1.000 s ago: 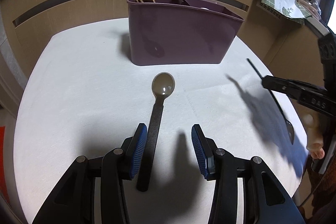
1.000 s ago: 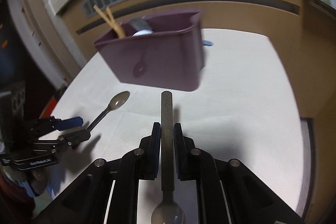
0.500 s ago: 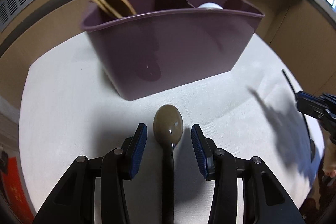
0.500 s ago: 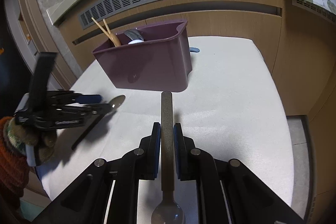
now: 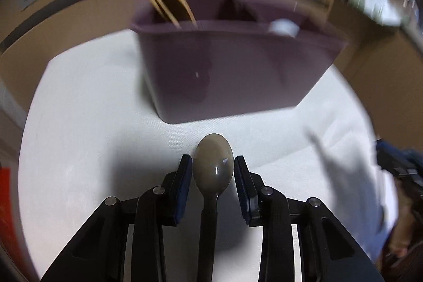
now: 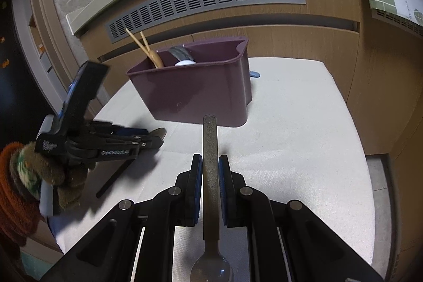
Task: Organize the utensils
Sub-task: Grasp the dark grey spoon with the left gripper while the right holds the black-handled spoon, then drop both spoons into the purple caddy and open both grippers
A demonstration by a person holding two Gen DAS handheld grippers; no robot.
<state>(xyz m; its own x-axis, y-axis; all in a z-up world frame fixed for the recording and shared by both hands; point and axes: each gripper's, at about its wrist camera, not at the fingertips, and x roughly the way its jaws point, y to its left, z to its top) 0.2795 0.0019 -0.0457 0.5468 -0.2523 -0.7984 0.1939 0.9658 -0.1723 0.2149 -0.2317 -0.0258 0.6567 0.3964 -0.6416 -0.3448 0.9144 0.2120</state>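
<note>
Purple caddy (image 5: 232,70) motion-blurred

Glossy smooth spoon (image 5: 213,163), brownish bowl. Second spoon (image 6: 210,171): rough speckled matt handle, shiny metal bowl. Caddy (image 6: 195,94): smooth purple plastic, slight sheen. Chopsticks (image 6: 142,45): bare wood. Tabletop (image 6: 296,128): white woven cloth, matt. Tongs matt black plastic, blue ribbed pads (image 5: 182,186).

"GenRobot.ai" reads in white along the left gripper's (image 6: 158,135) black arm. Its handle logo is too blurred to read.
</note>
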